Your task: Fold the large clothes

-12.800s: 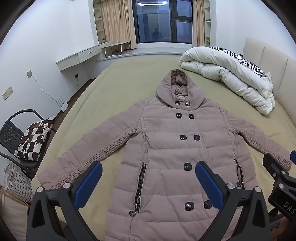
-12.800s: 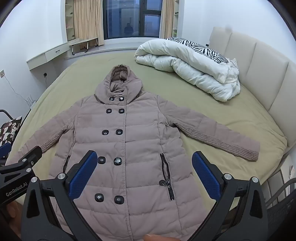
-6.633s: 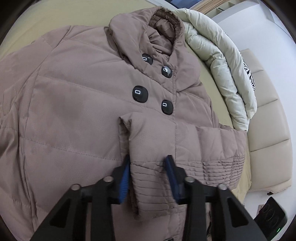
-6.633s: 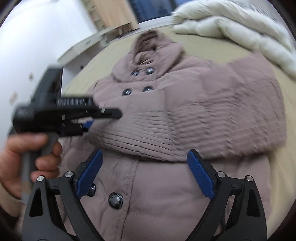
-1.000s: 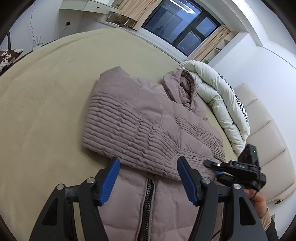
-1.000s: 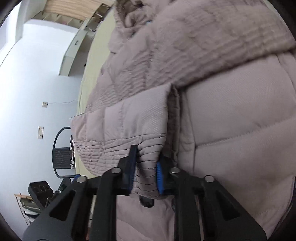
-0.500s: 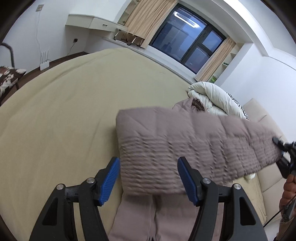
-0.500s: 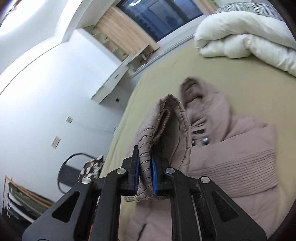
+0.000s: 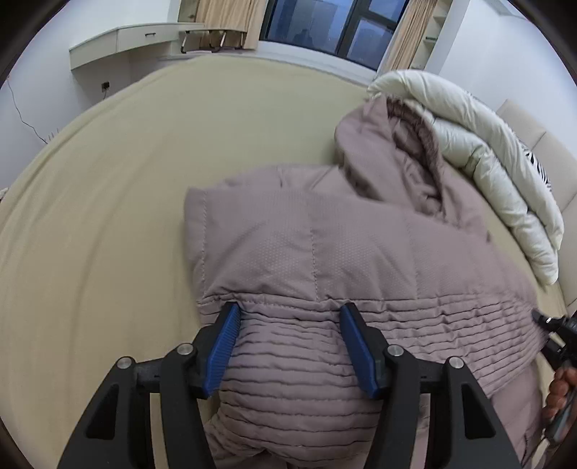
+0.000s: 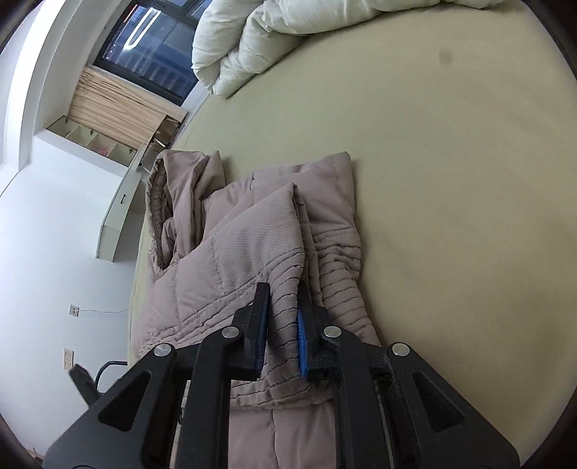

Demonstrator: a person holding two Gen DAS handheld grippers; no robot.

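Fabric of the coat [image 10: 252, 252] is pinched between the nearly closed fingers of the right gripper [image 10: 283, 324], at a ribbed, stitched fold. The left gripper [image 9: 288, 346] is held partly spread, its blue pads [image 9: 223, 346] resting against the ribbed part of the coat [image 9: 360, 252] without a firm pinch being seen. Ahead of both grippers the coat is folded over itself on the bed [image 9: 126, 180], its hood [image 9: 396, 151] farthest forward. Beyond the hood, to the right of the left gripper, a white duvet [image 9: 487, 144] is piled. A window [image 9: 324, 29] is seen at the far wall.
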